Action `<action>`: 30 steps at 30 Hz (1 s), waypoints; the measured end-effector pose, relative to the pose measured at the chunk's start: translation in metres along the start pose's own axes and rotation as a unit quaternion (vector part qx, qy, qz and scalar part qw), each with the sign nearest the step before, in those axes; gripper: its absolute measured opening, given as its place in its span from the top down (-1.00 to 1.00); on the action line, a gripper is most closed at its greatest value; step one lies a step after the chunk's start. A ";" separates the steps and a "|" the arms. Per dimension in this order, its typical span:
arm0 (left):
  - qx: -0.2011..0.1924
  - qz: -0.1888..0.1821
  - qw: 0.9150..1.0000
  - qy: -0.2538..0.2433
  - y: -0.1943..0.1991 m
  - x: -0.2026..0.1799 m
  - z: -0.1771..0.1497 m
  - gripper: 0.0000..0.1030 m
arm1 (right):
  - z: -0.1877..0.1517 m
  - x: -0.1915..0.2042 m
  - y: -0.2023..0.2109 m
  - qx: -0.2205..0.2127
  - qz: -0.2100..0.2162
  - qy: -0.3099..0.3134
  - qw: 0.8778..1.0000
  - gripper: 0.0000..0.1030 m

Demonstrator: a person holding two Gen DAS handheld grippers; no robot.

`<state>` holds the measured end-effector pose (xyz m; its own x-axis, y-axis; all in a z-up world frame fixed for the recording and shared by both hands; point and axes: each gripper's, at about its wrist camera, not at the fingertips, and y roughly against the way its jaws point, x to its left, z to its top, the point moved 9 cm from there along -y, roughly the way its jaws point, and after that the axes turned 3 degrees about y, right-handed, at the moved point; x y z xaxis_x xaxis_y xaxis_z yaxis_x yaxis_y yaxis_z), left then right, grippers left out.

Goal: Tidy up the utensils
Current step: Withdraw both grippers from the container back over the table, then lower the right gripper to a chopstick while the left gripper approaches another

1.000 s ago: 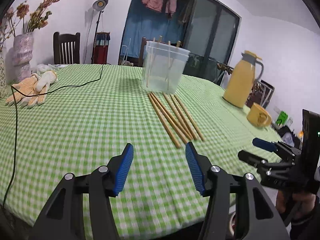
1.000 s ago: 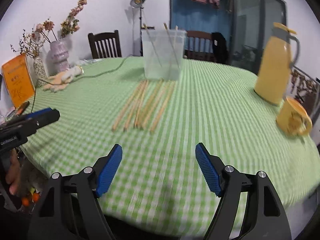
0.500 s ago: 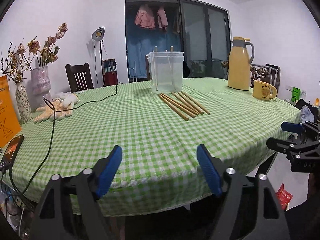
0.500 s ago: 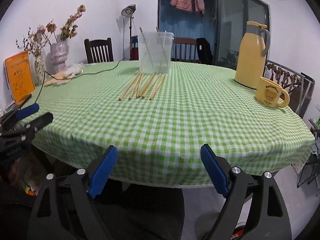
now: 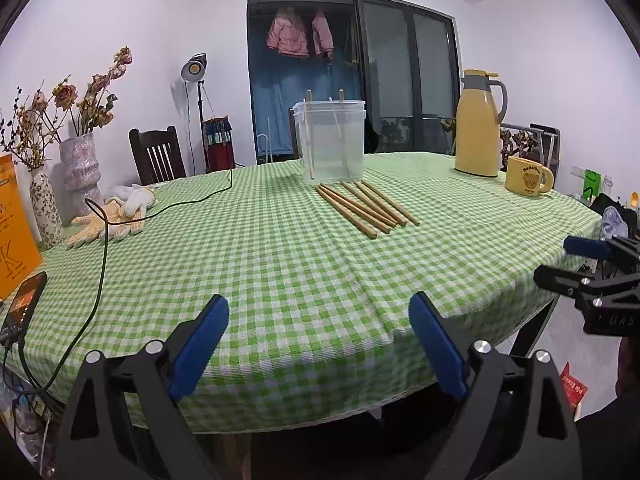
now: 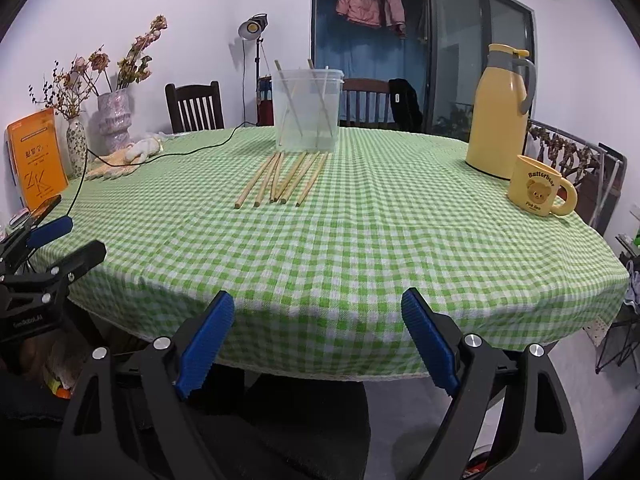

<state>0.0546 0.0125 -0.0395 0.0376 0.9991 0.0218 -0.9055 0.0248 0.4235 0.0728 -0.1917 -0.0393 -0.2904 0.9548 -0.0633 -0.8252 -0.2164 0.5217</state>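
Observation:
Several wooden chopsticks (image 5: 366,207) (image 6: 280,178) lie side by side on the green checked tablecloth (image 5: 280,264) (image 6: 360,232), just in front of a clear plastic container (image 5: 330,142) (image 6: 307,109) that holds a few upright chopsticks. My left gripper (image 5: 318,340) is open and empty at the table's near edge, well short of the chopsticks; it also shows in the right wrist view (image 6: 60,240). My right gripper (image 6: 318,342) is open and empty, below the table edge; it also shows in the left wrist view (image 5: 576,260).
A yellow thermos (image 5: 480,124) (image 6: 502,110) and yellow mug (image 5: 528,176) (image 6: 540,192) stand at the right. Work gloves (image 5: 108,220), a black cable (image 5: 104,248), vases (image 5: 80,168), an orange book (image 6: 38,156) and a phone (image 5: 22,300) sit at the left. Chairs stand behind.
Both grippers have pulled back from over the table to beyond its near edge, and sit lower. Both stay open. The chopsticks and container have not moved.

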 end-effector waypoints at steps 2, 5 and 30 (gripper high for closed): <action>0.000 -0.002 1.000 -0.003 -0.002 -0.001 0.003 -0.77 | 0.003 -0.001 -0.001 -0.003 -0.003 0.002 1.000 -0.59; 0.003 -0.005 1.000 0.001 -0.006 0.000 0.009 -0.80 | 0.013 -0.003 -0.004 -0.012 -0.009 0.006 1.000 -0.59; 0.146 -0.020 0.987 0.059 -0.176 0.014 0.097 -0.83 | 0.086 -0.016 -0.123 0.075 0.046 -0.027 0.996 0.15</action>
<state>0.2557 0.0186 -0.0262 0.0060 0.9950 -0.0996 -0.7426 0.0712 0.6659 0.2201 -0.1632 -0.0294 -0.3309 0.9430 0.0343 -0.7137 -0.2739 0.6446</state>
